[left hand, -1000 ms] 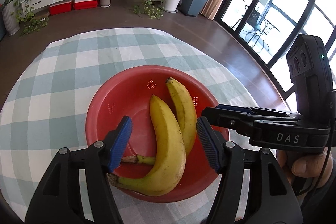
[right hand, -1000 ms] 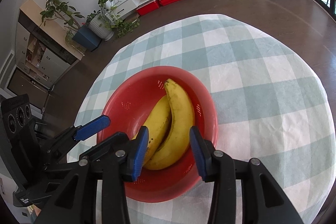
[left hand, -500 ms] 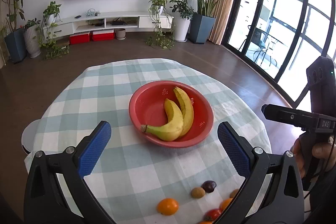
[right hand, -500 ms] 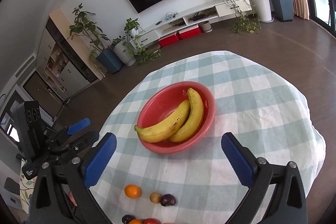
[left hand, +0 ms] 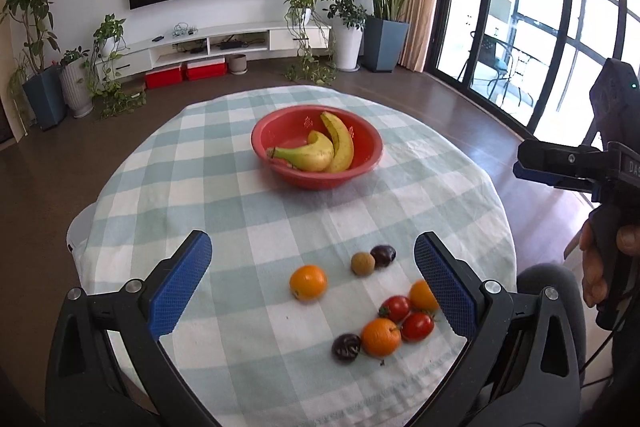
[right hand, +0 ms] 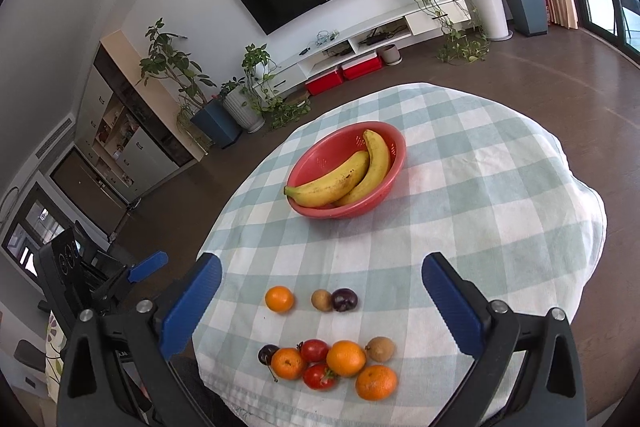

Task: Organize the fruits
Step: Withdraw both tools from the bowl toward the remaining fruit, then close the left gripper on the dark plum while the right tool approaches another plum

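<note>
Two bananas [right hand: 344,179] lay in the red bowl [right hand: 394,147] near the far side of the table [right hand: 520,211], and the small fruit sat loose on the cloth at the near edge. The left claw [left hand: 312,279] was spread wide and held nothing. It hung over the near fruit, with one orange [left hand: 308,281] on its own between its fingers. The right claw [right hand: 322,301] was spread wide too and held nothing. A brown fruit [right hand: 322,299] and a plum [right hand: 345,299] sat touching each other between its fingers. Closer to the edge lay a tight bunch: oranges, two tomatoes [right hand: 314,350], a dark fruit [right hand: 267,353] and another brown fruit [right hand: 380,349]. The dark one was partly hidden, so it may have been a plum or a cherry. The next job looked like picking up a small fruit and putting it in the bowl. The lone orange looked like the best first pick, since nothing touched it. A good way would be to bring the left claw straight down with one finger on each side of the orange, then close slowly on its middle. Round fruit rolls, so a bump from one finger could send it off the table. The tomatoes are soft and would need a light squeeze. The bunch would be safer to take from the outside in, so no fruit gets pushed over the edge. In the bowl, the bare spot beside the bananas looked like the place to set it.
</note>
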`<control>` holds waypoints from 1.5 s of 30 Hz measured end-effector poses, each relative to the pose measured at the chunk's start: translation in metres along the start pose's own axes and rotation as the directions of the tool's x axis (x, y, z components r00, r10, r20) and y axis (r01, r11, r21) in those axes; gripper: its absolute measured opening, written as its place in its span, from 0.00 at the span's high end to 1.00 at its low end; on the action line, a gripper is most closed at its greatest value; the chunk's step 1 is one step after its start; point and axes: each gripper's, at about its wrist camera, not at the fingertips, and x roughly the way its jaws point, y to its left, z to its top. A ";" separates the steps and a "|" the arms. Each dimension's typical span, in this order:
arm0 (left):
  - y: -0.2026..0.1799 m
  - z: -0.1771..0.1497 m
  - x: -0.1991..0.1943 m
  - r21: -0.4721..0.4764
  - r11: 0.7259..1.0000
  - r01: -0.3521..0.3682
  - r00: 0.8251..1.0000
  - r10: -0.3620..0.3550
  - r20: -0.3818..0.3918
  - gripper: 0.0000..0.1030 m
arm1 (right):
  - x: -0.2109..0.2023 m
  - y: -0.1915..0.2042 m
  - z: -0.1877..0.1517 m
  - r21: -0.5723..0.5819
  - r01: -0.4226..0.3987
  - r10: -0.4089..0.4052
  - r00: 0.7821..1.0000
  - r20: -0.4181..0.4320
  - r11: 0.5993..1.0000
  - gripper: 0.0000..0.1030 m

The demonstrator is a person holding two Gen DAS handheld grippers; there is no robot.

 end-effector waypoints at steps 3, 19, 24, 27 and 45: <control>0.001 -0.021 -0.003 -0.050 0.999 -0.001 1.000 0.000 -0.019 0.00 | -0.008 0.005 -0.017 -0.029 0.028 -0.028 1.000 -0.003 0.999 0.00; -0.022 -0.092 0.007 0.108 0.989 0.105 0.982 -0.086 -0.168 0.01 | -0.013 0.004 -0.072 -0.096 0.090 -0.094 0.995 -0.044 0.991 0.01; -0.026 -0.094 0.028 0.163 0.975 0.152 0.965 -0.111 -0.237 0.23 | -0.007 -0.003 -0.075 -0.082 0.095 -0.100 0.993 -0.065 0.992 0.10; -0.023 -0.093 0.041 0.183 0.969 0.168 0.954 -0.113 -0.279 0.27 | -0.005 -0.006 -0.076 -0.085 0.094 -0.100 0.992 -0.076 0.992 0.14; -0.021 -0.090 0.097 0.269 0.911 0.312 0.884 -0.175 -0.434 0.56 | 0.011 -0.021 -0.074 -0.064 0.082 -0.090 0.988 -0.126 0.995 0.22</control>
